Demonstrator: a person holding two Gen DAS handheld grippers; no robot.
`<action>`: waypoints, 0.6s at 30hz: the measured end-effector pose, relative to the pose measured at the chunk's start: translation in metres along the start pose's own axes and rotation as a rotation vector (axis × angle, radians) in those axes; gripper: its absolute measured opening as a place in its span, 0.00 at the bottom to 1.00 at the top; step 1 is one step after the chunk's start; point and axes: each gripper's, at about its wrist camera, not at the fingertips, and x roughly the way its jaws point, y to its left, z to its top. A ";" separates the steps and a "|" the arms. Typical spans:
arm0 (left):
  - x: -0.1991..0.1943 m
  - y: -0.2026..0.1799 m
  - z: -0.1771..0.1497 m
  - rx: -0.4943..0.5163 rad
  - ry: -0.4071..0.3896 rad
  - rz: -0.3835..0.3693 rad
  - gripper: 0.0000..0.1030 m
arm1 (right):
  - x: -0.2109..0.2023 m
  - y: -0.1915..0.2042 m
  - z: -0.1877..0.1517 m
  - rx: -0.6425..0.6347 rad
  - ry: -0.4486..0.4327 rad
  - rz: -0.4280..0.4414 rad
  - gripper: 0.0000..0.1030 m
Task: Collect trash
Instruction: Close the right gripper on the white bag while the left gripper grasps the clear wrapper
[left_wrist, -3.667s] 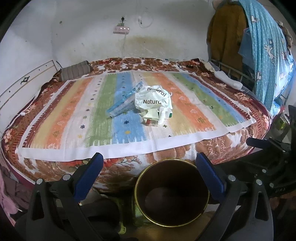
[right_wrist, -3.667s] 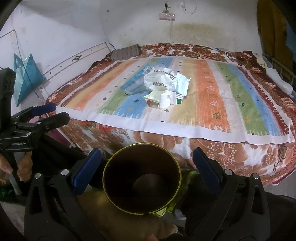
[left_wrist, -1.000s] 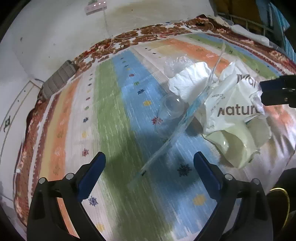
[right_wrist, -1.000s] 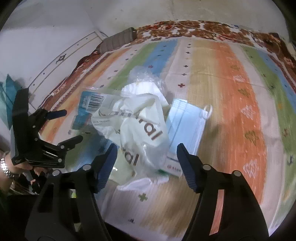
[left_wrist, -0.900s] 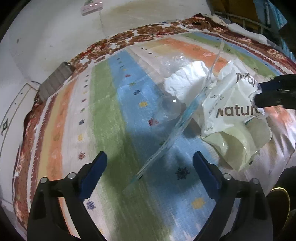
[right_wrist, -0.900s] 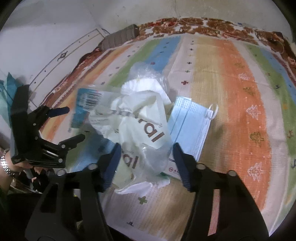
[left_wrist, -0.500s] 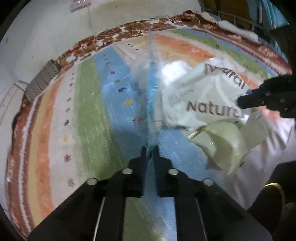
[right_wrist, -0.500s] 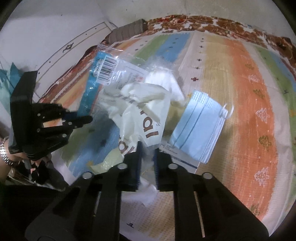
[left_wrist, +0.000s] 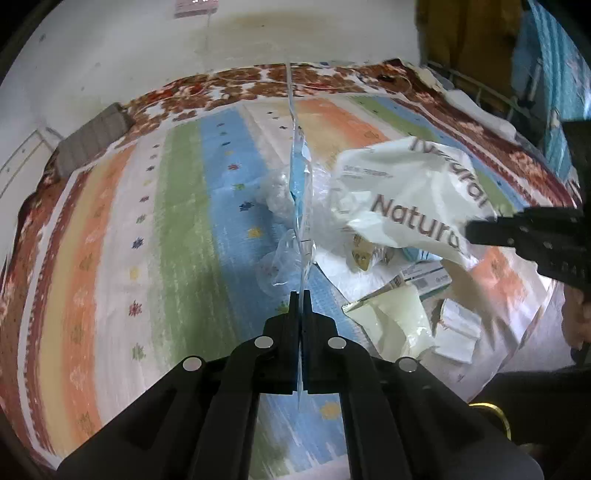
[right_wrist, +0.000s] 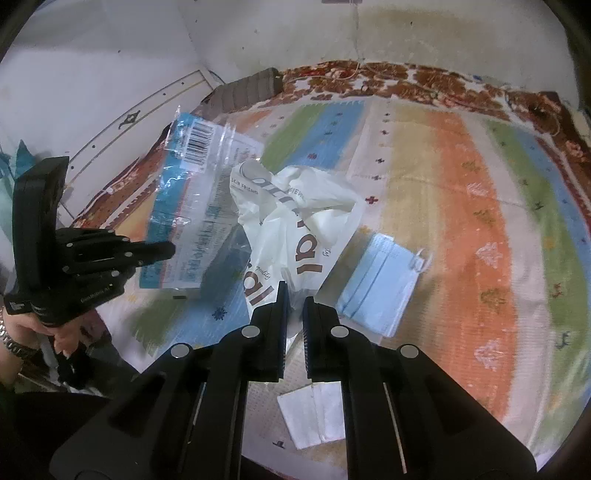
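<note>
Pinching, both tools: left gripper (left_wrist: 301, 295) clamps the clear blue-printed wrapper (right_wrist: 192, 206) by its edge; right gripper (right_wrist: 293, 295) nips the crumpled white bag (right_wrist: 291, 229), both lifted over the striped cloth (right_wrist: 461, 206). Light, limp, slippery film; grip folds or edges.

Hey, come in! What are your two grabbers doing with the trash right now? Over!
Left gripper shut on clear blue wrapper. Right gripper shut on white Natural bag. Face mask, tissue not yet collected. Nothing blocking.
</note>
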 end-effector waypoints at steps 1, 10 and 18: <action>-0.002 0.001 0.000 -0.009 0.001 0.002 0.00 | -0.003 0.001 0.000 -0.003 -0.001 -0.009 0.06; -0.026 -0.010 -0.006 -0.083 0.024 0.038 0.00 | -0.033 0.011 -0.013 -0.048 0.007 -0.086 0.06; -0.057 -0.026 -0.008 -0.142 -0.022 0.030 0.00 | -0.062 0.029 -0.027 -0.066 -0.027 -0.105 0.06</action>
